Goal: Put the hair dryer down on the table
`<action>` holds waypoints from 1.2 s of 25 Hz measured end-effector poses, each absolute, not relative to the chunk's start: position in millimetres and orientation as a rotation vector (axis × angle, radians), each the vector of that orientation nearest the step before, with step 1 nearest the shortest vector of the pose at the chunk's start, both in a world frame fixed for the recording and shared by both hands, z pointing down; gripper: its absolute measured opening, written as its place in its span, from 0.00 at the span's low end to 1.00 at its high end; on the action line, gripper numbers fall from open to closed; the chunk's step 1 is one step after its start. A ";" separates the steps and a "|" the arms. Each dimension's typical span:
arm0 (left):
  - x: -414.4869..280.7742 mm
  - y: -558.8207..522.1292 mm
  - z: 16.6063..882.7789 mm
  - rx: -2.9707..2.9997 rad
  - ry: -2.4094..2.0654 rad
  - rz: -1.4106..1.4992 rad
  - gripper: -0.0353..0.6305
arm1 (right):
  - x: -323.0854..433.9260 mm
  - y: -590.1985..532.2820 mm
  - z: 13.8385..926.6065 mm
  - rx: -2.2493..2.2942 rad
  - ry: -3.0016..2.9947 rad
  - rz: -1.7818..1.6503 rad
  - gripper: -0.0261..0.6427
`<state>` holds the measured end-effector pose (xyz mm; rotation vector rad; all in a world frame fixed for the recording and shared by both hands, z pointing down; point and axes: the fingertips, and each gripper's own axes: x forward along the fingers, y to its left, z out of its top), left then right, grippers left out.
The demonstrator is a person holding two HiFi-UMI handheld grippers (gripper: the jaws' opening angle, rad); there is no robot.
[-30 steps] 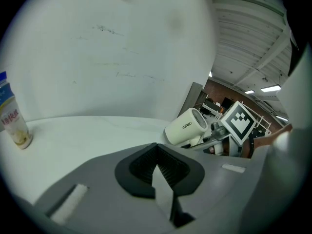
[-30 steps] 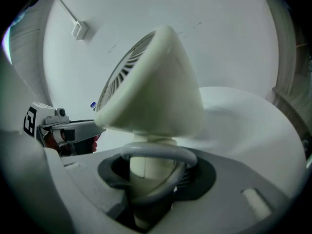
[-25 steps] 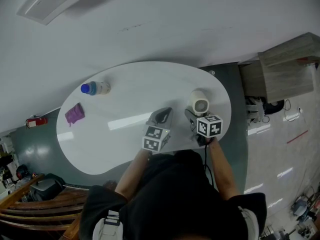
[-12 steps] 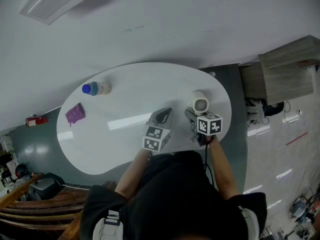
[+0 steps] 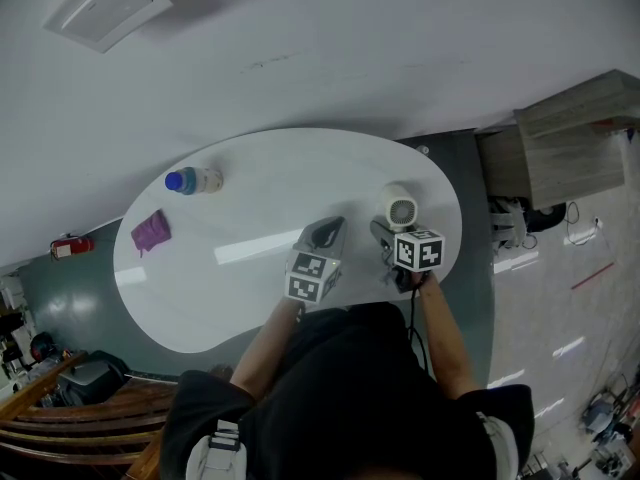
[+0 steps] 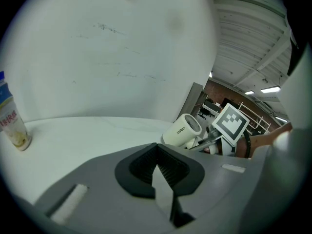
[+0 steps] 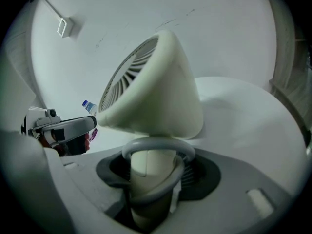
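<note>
The cream hair dryer [image 5: 399, 209] lies at the right end of the white oval table [image 5: 280, 178], its grille end up. My right gripper [image 5: 390, 233] sits just behind it. In the right gripper view the dryer's handle [image 7: 148, 167] and its grey hang loop stand between the jaws, which are opening, with a little room at the pads. The dryer's head [image 7: 156, 82] fills that view. My left gripper [image 5: 325, 230] hovers over the table's middle front, shut with nothing in it [image 6: 157, 162]. From there the hair dryer [image 6: 182, 129] shows to the right.
A blue-capped bottle [image 5: 192, 179] lies at the table's back left, with a purple thing [image 5: 150, 228] near it. A wooden cabinet [image 5: 570, 138] stands to the right of the table. The person's body is close against the table's front edge.
The head camera has shifted slightly. Neither the grippers nor the hair dryer have visibly moved on the table.
</note>
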<state>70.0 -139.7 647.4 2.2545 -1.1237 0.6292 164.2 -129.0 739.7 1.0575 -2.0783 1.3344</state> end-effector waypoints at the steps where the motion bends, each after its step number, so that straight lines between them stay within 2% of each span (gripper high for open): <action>1: 69.4 -139.7 647.3 2.254 -1.123 0.629 0.06 | 164.9 -129.0 739.6 1.062 -2.077 1.332 0.39; 8: 68.9 -138.1 645.0 2.260 -1.118 0.623 0.06 | 171.7 -128.7 734.7 1.093 -2.081 1.339 0.44; 30: 62.1 -126.3 628.5 2.298 -1.104 0.589 0.06 | 181.7 -117.7 724.2 1.201 -2.045 1.281 0.44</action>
